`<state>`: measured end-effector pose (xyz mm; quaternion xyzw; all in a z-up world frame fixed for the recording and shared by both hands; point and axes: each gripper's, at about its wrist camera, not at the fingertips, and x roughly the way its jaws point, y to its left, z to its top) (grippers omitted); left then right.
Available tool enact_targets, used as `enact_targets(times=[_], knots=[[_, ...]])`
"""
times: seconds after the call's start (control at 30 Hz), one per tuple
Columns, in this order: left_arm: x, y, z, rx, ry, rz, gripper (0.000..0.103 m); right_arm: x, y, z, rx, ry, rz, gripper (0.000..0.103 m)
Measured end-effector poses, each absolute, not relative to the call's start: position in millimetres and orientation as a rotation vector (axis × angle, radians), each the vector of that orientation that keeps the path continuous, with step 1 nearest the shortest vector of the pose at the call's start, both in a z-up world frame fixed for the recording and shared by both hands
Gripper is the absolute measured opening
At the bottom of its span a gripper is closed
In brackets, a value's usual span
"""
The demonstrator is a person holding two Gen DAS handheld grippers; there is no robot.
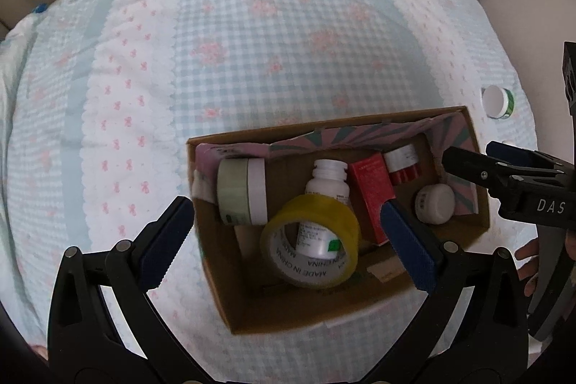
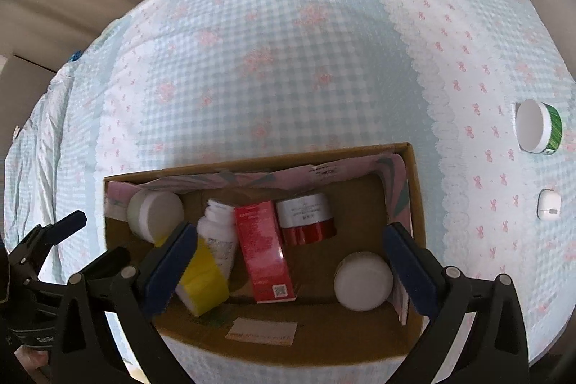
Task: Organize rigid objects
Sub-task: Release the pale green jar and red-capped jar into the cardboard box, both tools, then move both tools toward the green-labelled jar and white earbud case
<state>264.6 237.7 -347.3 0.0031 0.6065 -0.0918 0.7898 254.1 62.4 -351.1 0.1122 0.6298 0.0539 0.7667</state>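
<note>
An open cardboard box (image 1: 216, 261) (image 2: 414, 175) sits on the checked cloth. It holds a yellow tape roll (image 1: 311, 245) (image 2: 205, 279), a white bottle (image 1: 325, 184) (image 2: 217, 240), a red carton (image 1: 370, 200) (image 2: 264, 254), a red-and-white jar (image 1: 403, 164) (image 2: 306, 218), a pale green jar (image 1: 241, 191) (image 2: 154, 213) and a small white jar (image 1: 433, 204) (image 2: 363, 281). My left gripper (image 1: 288, 240) is open and empty above the box. My right gripper (image 2: 288, 261) is open and empty above the box; it also shows in the left wrist view (image 1: 468, 155).
A white jar with a green band (image 1: 498, 101) (image 2: 538, 126) lies on its side on the cloth right of the box. A small white device (image 2: 549, 204) lies nearer. Beige curtains hang behind the table's far edge.
</note>
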Motion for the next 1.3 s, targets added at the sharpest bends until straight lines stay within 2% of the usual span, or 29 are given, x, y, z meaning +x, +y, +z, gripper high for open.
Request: enact_targets(times=[0.53, 0.77, 0.97, 1.1, 1.3], knots=[[169, 244, -251, 0.012, 1.182, -0.166, 0.103, 164, 63, -236, 0.197, 1.190, 0.112, 0.103], [133, 224, -201, -0.030, 1.050, -0.194, 0.103, 117, 35, -172, 0.173, 1.112, 0.076, 0.103], [124, 175, -183, -0.019, 1.017, -0.207, 0.103, 91, -16, -147, 0.165, 1.089, 0.032, 0.103], [121, 123, -174, 0.012, 0.981, -0.186, 0.103, 78, -63, -147, 0.156, 1.082, 0.007, 0.103], [134, 30, -185, 0.013, 1.029, -0.203, 0.103, 68, -147, -158, 0.096, 1.090, -0.023, 0.103]])
